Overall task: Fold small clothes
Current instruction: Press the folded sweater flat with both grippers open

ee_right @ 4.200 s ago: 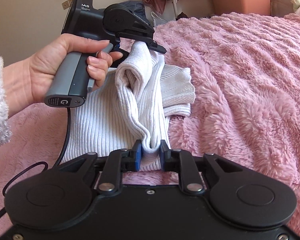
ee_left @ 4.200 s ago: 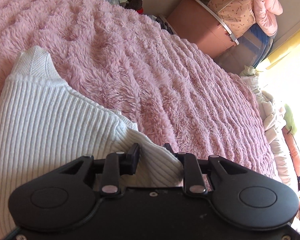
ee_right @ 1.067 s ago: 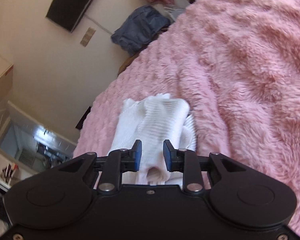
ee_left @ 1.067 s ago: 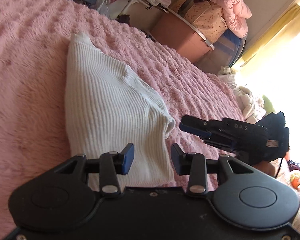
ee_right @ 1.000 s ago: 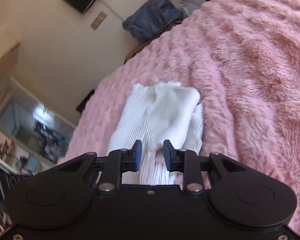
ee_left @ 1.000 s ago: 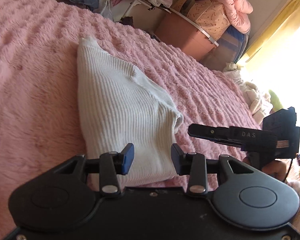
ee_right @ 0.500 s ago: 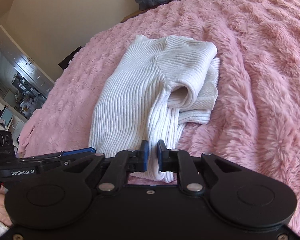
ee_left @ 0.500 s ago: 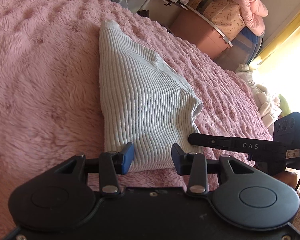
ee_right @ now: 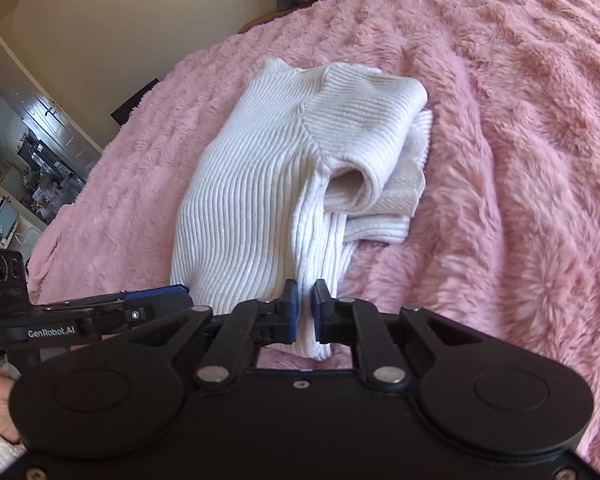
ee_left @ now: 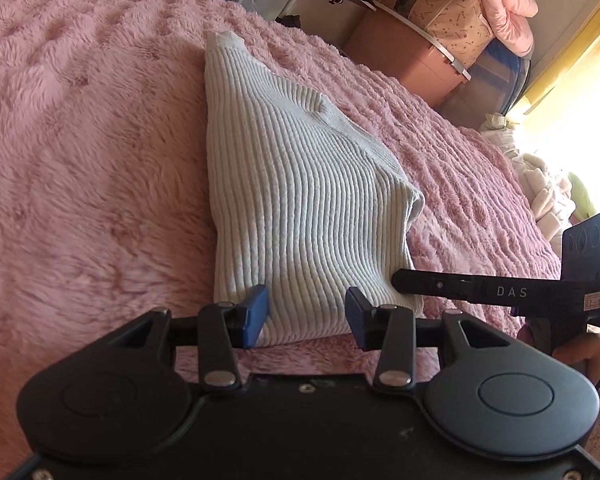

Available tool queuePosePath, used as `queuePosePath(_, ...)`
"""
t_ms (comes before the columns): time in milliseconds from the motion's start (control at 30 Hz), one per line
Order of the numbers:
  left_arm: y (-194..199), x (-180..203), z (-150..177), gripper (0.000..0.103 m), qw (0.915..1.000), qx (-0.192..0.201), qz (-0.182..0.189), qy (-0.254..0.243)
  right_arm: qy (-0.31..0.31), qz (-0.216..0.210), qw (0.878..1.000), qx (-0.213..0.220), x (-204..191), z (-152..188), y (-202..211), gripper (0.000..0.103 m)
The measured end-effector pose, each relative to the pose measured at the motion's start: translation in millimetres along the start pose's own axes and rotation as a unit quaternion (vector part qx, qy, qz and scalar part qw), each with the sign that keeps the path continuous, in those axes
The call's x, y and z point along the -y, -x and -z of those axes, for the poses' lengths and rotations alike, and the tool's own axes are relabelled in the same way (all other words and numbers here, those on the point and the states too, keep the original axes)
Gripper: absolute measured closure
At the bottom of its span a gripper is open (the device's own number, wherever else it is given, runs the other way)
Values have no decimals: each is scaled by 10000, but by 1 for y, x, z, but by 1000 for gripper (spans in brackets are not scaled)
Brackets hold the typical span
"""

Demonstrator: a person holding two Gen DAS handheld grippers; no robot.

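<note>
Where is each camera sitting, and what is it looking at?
Left wrist: sits on the left gripper, looking down over the white sweater on the pink blanket; its open fingers and the right gripper show.
Right wrist: sits on the right gripper, shut on the sweater's near edge; the left gripper's finger shows.
Both share the sweater and blanket.

Fluffy pink plush blanket [ee_left: 80, 140] covers the bed. Beige plain wall [ee_right: 140, 12] behind, brownish-pink plastic storage bin [ee_left: 404, 56] beside the bed, yellow curtain [ee_left: 572, 48] at a bright sunlit window.
</note>
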State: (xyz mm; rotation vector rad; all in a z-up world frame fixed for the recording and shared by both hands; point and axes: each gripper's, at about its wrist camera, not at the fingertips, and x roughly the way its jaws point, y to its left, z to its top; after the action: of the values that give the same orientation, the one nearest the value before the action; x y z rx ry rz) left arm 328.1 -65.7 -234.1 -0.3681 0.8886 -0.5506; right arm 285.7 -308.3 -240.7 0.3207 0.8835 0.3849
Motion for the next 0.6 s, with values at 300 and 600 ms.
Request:
queuePosePath(300,25,18,-27,58,9988,404,238,-142,241,-30,9967,771,-15,-16,32,87)
queuePosePath(600,-5,18,-66,58,9989,420,-153,-159,599,281,9944,822,-25,-61,4,87)
